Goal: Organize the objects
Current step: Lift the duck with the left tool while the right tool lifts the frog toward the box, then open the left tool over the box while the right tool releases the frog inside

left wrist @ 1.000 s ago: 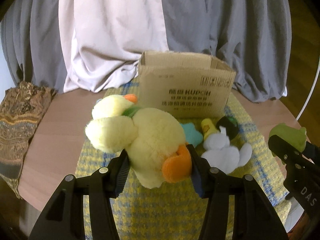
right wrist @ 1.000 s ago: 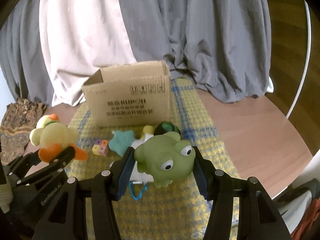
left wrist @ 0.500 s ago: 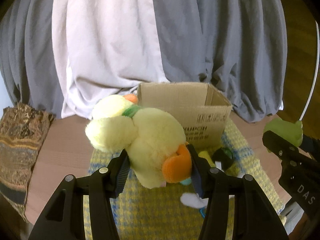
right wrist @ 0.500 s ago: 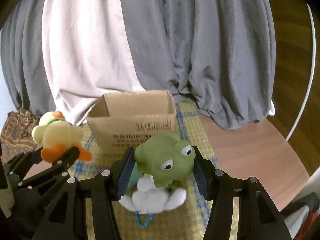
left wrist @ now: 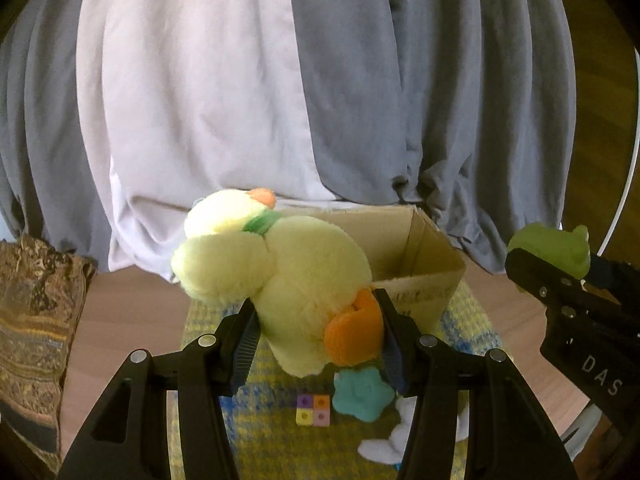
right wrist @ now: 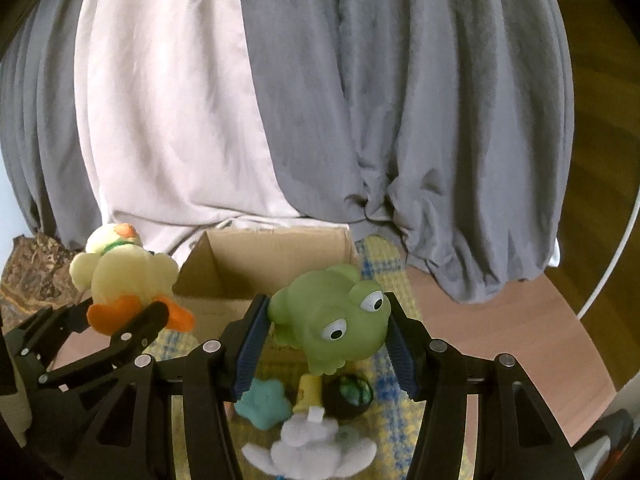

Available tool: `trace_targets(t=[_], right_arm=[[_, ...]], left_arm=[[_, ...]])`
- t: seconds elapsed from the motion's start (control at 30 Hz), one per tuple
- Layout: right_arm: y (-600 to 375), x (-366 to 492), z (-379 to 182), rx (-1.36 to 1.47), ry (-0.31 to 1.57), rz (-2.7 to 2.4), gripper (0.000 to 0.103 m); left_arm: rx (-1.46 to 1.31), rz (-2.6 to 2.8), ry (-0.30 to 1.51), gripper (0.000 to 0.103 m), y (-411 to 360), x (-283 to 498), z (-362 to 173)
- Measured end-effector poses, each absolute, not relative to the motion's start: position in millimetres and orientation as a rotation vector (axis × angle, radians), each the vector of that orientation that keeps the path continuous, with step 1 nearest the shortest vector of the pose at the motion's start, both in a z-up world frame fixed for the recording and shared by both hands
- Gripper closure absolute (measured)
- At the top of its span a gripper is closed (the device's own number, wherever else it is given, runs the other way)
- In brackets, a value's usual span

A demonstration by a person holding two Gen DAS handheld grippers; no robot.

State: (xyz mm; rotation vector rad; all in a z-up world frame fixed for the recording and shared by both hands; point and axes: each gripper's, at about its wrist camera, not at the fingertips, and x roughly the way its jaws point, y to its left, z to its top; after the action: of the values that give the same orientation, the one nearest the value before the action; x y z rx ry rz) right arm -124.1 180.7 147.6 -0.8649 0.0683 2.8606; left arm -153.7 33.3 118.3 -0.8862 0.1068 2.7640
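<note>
Left wrist view, jaws: we saw the left gripper point(left wrist: 316, 334) clamped on the plush duck point(left wrist: 288, 284), the pads pressing into its lower body beside the orange foot.
Left wrist view, duck's place: we held it in the air in front of the cardboard box point(left wrist: 424, 264), above the yellow checked mat point(left wrist: 276, 436).
Left wrist view, handling: we judged the duck light and soft; the pile gave under the pads, so a hold across the thick body seemed safer than one on a wing or foot.
Left wrist view, left on the mat: a teal star toy point(left wrist: 360, 398), a small coloured cube point(left wrist: 313, 410) and a white plush toy point(left wrist: 400, 440) lay below.
Right wrist view, jaws: we saw the right gripper point(right wrist: 326, 330) closed on the green frog point(right wrist: 332, 320), one pad on each flank.
Right wrist view, frog's place: we held it aloft just before the open box point(right wrist: 276, 256), whose inside looked bare as far as we could see.
Right wrist view, handling: we judged the frog a smooth, squeezable rubber toy, likely slippery; gripping its widest part seemed right.
Right wrist view, other things: a yellow toy point(right wrist: 310, 394) and a dark round thing point(right wrist: 348, 394) lay on the mat; what the latter was we could not tell.
</note>
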Motion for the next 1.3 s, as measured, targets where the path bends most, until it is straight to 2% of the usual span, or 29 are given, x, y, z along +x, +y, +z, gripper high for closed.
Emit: trace_targets(t=[0.33,0.73,1.3], right_arm=[[189.1,-172.3,162.6,-0.916,0.078,2.848,0.047],[194.6,-218.0,150.6,-1.044,0.141,2.815,0.048],[204.5,-250.2,138.0,-1.113,0.174,2.816,0.046]], left_arm=[[-0.911,2.753,0.120,0.050,36.1,-198.0,130.3],[-0.975,2.723,0.118,0.050,39.4,-240.5,135.7],[-1.058,2.706,0.140,0.047,46.1,-279.7,114.7]])
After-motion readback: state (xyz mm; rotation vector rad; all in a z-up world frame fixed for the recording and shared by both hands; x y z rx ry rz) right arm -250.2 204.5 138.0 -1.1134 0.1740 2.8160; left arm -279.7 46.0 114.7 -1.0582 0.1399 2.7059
